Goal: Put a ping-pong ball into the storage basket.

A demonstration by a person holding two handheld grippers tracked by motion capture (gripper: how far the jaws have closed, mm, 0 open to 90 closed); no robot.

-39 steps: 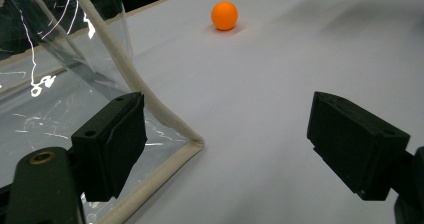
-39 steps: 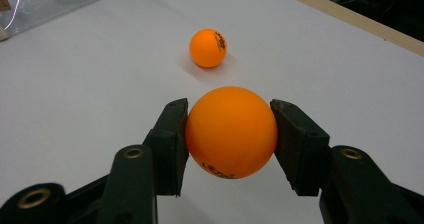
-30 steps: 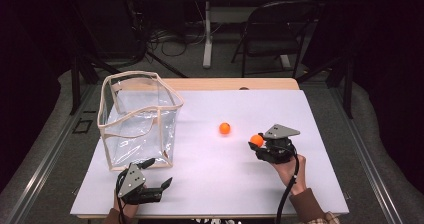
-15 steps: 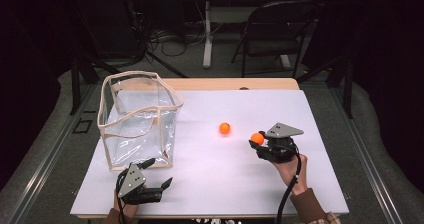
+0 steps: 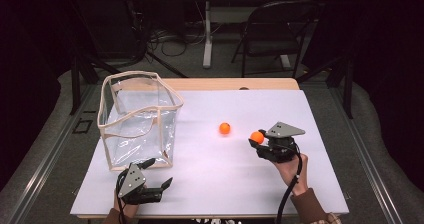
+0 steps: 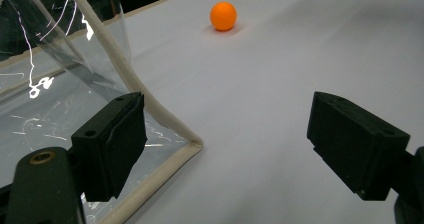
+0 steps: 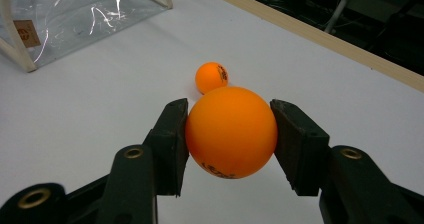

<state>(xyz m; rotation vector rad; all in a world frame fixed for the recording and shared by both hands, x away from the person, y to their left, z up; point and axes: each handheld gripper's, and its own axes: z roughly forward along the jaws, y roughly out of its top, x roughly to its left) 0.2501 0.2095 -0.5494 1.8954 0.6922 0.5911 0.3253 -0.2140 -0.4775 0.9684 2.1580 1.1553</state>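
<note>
An orange ball is clamped between the two black jaws of my right gripper, held a little above the white table at its right side. A second orange ball lies loose on the table just left of it, also seen beyond the held ball and far off in the left gripper view. My left gripper rests near the table's front left edge, jaws wide apart with nothing between them, beside the front corner of a clear plastic bag with cream trim.
The clear bag stands upright at the table's left with its top open. A wooden strip runs along the far table edge. Behind the table stand a dark folding chair and cables on the floor.
My right gripper with its ball has shifted very slightly. The left gripper and the loose ball have kept still.
</note>
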